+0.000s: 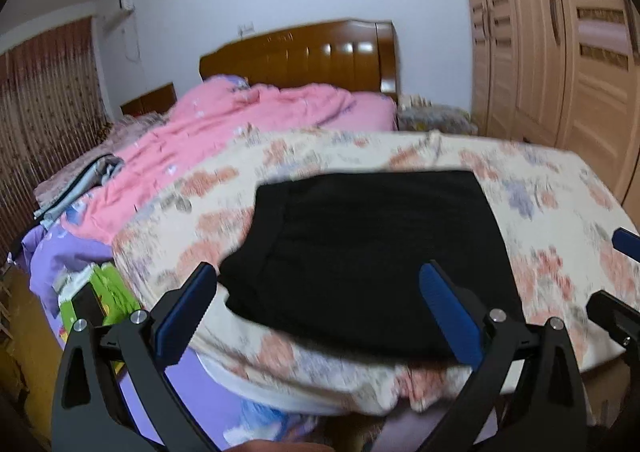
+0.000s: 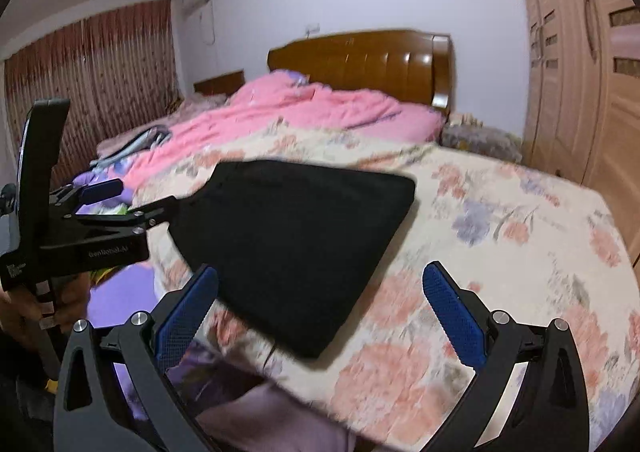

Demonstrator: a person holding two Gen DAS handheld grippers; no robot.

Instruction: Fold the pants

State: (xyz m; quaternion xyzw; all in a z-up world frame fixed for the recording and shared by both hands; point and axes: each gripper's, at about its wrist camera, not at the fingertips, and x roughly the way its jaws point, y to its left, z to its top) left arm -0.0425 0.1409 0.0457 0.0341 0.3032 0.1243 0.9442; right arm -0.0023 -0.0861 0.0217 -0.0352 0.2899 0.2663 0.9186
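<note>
Near the bed's (image 1: pixel 560 188) foot edge, pants (image 1: pixel 372 252) lie folded; your left gripper (image 1: pixel 320 312) and right gripper (image 2: pixel 320 312) hang released, folding apparently complete

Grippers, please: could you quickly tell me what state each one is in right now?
Left gripper: open, holding nothing, above the black pants.
Right gripper: open, holding nothing.

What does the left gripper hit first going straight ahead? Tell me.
Most likely the black pants. The left gripper is open, and the folded pants on the floral quilt fill the view between its fingers. Depth is unclear, and the picture is blurred.
</note>
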